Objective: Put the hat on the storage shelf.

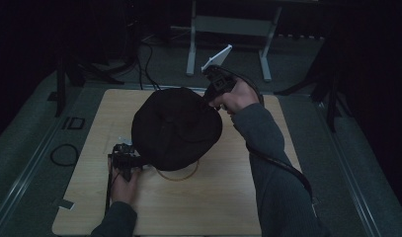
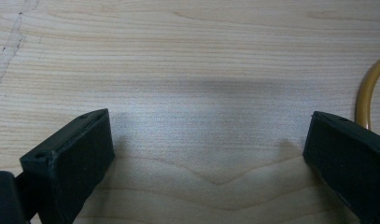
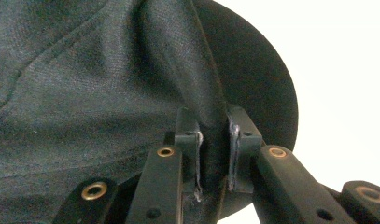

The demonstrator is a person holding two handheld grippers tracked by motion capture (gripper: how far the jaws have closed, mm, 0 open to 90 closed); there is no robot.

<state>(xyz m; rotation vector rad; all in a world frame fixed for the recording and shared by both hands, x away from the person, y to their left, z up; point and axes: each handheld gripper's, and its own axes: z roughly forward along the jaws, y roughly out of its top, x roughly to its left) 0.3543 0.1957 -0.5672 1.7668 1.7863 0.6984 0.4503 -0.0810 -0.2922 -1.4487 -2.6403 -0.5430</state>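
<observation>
In the right gripper view, jaws pinched on the black fabric cover (image 3: pixel 85 70); left gripper (image 2: pixel 211 154) wide open, empty.

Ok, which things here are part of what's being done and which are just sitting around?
In the job:
- black fabric piece, pinched at its edge
- right gripper, shut on it
- left gripper, open, low over the table
- yellow ring under the fabric

Lying about:
- cable loop on the floor
- metal stand behind
</observation>
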